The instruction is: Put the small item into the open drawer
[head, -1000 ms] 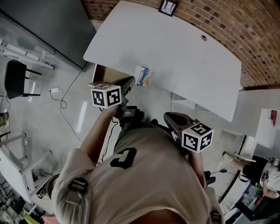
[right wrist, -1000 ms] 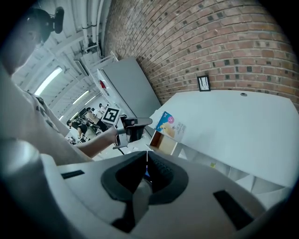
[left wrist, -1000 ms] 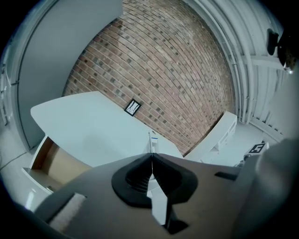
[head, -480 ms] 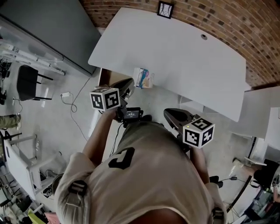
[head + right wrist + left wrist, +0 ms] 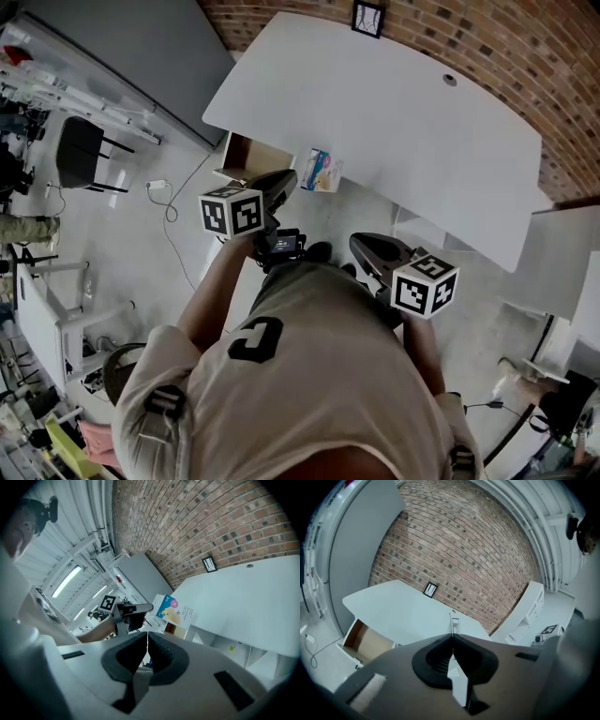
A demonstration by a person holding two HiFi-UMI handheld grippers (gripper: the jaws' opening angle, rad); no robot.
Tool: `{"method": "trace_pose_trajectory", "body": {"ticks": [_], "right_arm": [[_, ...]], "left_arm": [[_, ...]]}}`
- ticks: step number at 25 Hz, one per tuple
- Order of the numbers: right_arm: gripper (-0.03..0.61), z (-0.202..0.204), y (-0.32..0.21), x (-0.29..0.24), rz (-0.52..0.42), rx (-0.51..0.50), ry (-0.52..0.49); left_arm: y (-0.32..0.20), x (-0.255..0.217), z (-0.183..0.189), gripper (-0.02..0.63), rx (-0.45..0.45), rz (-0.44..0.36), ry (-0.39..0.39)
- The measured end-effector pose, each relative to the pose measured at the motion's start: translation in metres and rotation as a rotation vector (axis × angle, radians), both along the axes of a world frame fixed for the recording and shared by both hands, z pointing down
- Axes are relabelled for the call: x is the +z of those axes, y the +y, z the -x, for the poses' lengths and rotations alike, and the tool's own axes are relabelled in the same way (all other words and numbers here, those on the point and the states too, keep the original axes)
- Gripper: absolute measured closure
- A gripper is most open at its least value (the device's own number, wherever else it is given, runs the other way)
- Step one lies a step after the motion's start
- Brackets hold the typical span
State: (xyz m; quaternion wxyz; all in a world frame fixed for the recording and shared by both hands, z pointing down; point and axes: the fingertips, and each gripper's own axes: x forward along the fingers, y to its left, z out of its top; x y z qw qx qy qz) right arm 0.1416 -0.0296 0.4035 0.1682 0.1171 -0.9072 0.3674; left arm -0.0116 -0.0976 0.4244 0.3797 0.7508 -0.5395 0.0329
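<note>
Head view —
Table (image 5: 394,103): big and white, next to the brick wall (image 5: 525,56).
Small box (image 5: 323,172): stands at the near edge of the table. Nothing holds it.
Drawer (image 5: 246,157): pulled open under the left end of the table, brown inside. It is just to the left of the small box, and the box is not in it.
Left gripper (image 5: 286,180): held out in front of the person. Its tips are near the small box and the drawer but touch neither.
Right gripper (image 5: 361,248): lower and to the right, well apart from the small box.

Left gripper view —
Left gripper (image 5: 452,637): the two jaws are pressed together with nothing between them.
Small box (image 5: 453,620): just past the tips, on the table (image 5: 398,606) edge. It looks thin from here.
Drawer (image 5: 368,641): low on the left, open, brown inside.

Right gripper view —
Right gripper (image 5: 147,634): jaws closed tip to tip, with nothing in them.
Left gripper (image 5: 146,607): seen ahead, pointing at the small box, not touching it.
Small box (image 5: 176,610): blue and yellow front, at the corner of the table (image 5: 253,597).
Drawer (image 5: 172,628): a bit of brown right under the small box.
</note>
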Motion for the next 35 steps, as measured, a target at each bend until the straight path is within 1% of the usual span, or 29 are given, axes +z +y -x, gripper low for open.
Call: {"method": "trace_pose_trajectory", "body": {"ticks": [5, 11, 14, 16, 22, 25, 27, 30, 35], "right_arm": [[0.572, 0.001, 0.009, 0.004, 0.033, -0.083, -0.051], [0.572, 0.018, 0.035, 0.006, 0.069, -0.228, -0.089], [0.572, 0.025, 0.045, 0.006, 0.076, -0.293, -0.095], [0.572, 0.028, 0.048, 0.006, 0.073, -0.319, -0.093], [0.572, 0.033, 0.051, 0.007, 0.066, -0.331, -0.065], [0.572, 0.046, 0.053, 0.006, 0.044, -0.34, -0.046], [0.572, 0.057, 0.057, 0.005, 0.025, -0.339, -0.035], [0.572, 0.075, 0.065, 0.006, 0.022, -0.323, -0.009], [0.572, 0.114, 0.074, 0.005, 0.009, -0.302, 0.03]], "left_arm": [[0.018, -0.009, -0.002, 0.611, -0.053, -0.005, -0.035], [0.055, -0.015, 0.006, 0.611, -0.135, 0.017, -0.079], [0.068, -0.017, 0.012, 0.611, -0.169, 0.026, -0.098], [0.074, -0.018, 0.016, 0.611, -0.188, 0.027, -0.1], [0.081, -0.022, 0.024, 0.611, -0.201, -0.003, -0.08], [0.086, -0.025, 0.033, 0.611, -0.195, -0.03, -0.062], [0.089, -0.028, 0.044, 0.611, -0.186, -0.049, -0.053], [0.097, -0.027, 0.063, 0.611, -0.17, -0.063, -0.031], [0.108, -0.024, 0.107, 0.611, -0.157, -0.078, 0.003]]}}
